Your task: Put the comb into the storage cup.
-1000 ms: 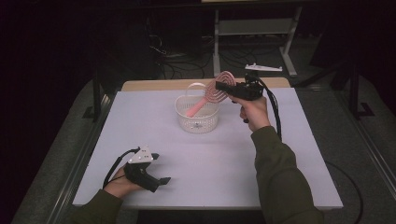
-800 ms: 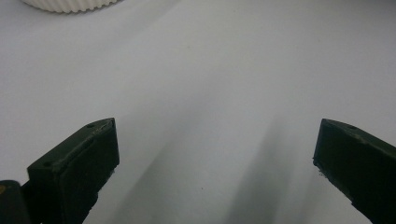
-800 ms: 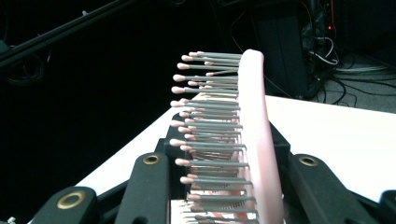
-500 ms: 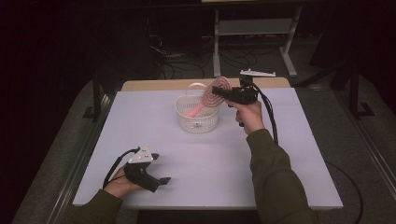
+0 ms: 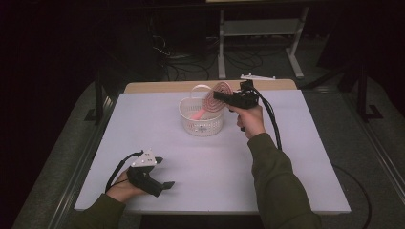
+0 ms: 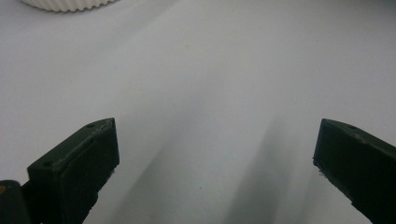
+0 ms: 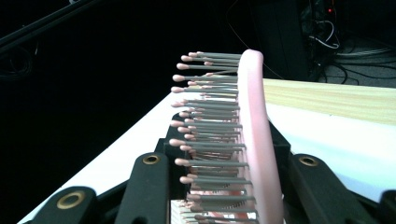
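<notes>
A pink hairbrush (image 5: 216, 98) with grey bristles hangs tilted over a white ribbed basket (image 5: 203, 126), its handle dipping inside the rim. My right gripper (image 5: 219, 96) is shut on the brush's head, coming in from the basket's right. In the right gripper view the brush head (image 7: 254, 135) stands edge-on between the jaws of the right gripper (image 7: 226, 186), bristles pointing left. My left gripper (image 5: 165, 172) rests near the table's front left corner, open with nothing between its jaws. In the left gripper view the left gripper (image 6: 215, 154) faces bare table, with the basket's base (image 6: 70, 4) far off.
The white table top (image 5: 296, 157) has a wooden strip (image 5: 181, 86) along its back edge, where a small white piece (image 5: 258, 76) lies. A metal rack and floor cables stand behind the table. Black cables trail from both grippers.
My right gripper has sunk a little and shifted left with the brush, bringing the handle lower into the basket. The left gripper has stayed put.
</notes>
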Demonstrator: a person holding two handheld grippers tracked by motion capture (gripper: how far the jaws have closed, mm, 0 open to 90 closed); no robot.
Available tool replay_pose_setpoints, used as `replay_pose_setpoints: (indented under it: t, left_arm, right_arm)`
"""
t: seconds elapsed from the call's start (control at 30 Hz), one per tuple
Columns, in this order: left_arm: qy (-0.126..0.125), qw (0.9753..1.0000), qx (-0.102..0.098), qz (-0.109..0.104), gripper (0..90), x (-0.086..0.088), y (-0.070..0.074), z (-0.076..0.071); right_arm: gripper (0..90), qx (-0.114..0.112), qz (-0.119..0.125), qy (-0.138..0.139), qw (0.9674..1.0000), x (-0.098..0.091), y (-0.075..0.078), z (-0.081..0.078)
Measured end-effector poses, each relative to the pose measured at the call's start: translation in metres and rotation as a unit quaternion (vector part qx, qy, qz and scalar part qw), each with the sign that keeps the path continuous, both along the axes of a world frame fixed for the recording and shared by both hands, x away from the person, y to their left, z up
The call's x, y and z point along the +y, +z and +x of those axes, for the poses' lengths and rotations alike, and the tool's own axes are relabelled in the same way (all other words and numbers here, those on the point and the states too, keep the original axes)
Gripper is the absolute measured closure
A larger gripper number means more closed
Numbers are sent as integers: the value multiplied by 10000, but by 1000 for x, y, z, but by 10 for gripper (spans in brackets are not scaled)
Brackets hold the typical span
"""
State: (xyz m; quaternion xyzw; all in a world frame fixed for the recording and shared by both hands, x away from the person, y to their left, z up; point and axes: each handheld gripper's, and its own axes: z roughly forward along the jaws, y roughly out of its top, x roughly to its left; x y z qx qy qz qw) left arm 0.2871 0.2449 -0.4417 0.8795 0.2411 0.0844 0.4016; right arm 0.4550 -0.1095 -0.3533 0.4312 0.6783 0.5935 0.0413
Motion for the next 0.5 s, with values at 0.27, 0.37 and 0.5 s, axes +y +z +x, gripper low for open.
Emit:
replay_pose_setpoints:
  t: [0.27, 0.37, 0.5]
  left_arm:
    - [3, 10000, 15, -11, 2, 0, 0, 0]
    - [-5, 10000, 20, -12, 2, 0, 0, 0]
    - [-10, 10000, 23, -10, 2, 0, 0, 0]
  right_arm:
    - [632, 72, -26, -6, 10000, 6, -6, 3]
    - [631, 95, -39, 1, 9999, 8, -8, 4]
    - [631, 131, -42, -21, 9999, 8, -10, 6]
